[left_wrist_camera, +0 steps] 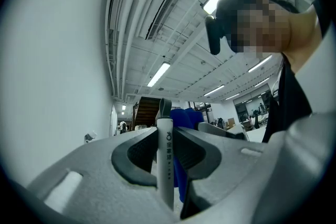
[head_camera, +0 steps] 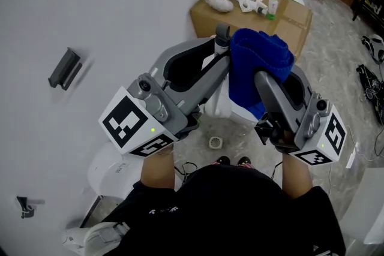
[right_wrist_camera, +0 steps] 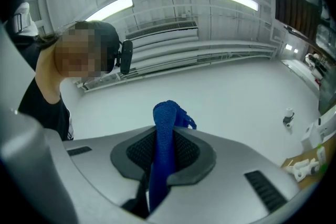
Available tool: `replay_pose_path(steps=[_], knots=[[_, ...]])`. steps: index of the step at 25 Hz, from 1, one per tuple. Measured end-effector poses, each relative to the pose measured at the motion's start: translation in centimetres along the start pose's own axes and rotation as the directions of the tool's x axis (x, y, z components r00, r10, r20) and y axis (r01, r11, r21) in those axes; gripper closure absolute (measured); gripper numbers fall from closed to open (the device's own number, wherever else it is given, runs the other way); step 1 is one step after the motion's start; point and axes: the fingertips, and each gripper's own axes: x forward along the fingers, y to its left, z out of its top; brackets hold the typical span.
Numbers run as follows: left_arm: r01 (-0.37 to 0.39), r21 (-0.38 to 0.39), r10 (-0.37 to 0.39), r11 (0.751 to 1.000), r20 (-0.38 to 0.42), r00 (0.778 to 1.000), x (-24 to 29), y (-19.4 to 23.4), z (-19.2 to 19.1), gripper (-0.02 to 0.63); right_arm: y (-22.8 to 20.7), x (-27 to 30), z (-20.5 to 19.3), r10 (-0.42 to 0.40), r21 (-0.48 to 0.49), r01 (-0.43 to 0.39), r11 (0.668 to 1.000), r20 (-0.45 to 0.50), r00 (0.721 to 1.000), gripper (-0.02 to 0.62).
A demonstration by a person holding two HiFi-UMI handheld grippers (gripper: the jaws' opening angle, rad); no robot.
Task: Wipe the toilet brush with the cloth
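The toilet brush's white handle (left_wrist_camera: 166,157) with a grey loop at its end (head_camera: 222,31) stands clamped between the jaws of my left gripper (head_camera: 217,56), which is shut on it. A bunched blue cloth (head_camera: 258,63) touches the handle's right side near the top. My right gripper (head_camera: 267,84) is shut on this cloth, which sticks up out of its jaws (right_wrist_camera: 164,139). In the left gripper view the blue cloth (left_wrist_camera: 185,123) shows just behind the handle. The brush head is hidden below the grippers.
A cardboard box (head_camera: 294,21) with white bottles on top stands ahead. A white toilet (head_camera: 217,108) sits below the grippers, with a tape roll (head_camera: 215,142) on the floor. A grey holder (head_camera: 64,68) hangs on the white wall at left. Cables (head_camera: 367,78) lie at right.
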Motion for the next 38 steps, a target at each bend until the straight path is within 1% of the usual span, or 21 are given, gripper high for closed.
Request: replay_pose_path(steps=[5, 20, 25, 30, 38], knots=[[0.01, 0.0, -0.01, 1.0, 0.006, 1.0, 0.5, -0.5, 0.2, 0.514, 0.4, 0.4, -0.5, 0.019, -0.01, -0.02, 1.0, -0.013, 1.0, 0.532], [0.002, -0.026, -0.002, 1.0, 0.009, 1.0, 0.6, -0.3, 0.2, 0.514, 0.5, 0.5, -2.5, -0.003, -0.058, -0.002, 0.998, -0.082, 0.997, 0.532], [-0.005, -0.024, 0.006, 1.0, 0.008, 1.0, 0.5, -0.2, 0.1, 0.514, 0.4, 0.2, -3.4, -0.007, -0.055, 0.002, 0.998, -0.102, 0.995, 0.532], [-0.005, -0.016, 0.005, 1.0, 0.008, 1.0, 0.5, -0.2, 0.0, 0.514, 0.4, 0.0, -4.2, -0.013, -0.073, 0.005, 0.997, -0.12, 0.993, 0.532], [-0.003, -0.018, 0.003, 1.0, 0.013, 1.0, 0.5, -0.1, 0.0, 0.514, 0.5, -0.1, -5.9, -0.014, -0.066, 0.003, 0.998, -0.163, 0.987, 0.532]])
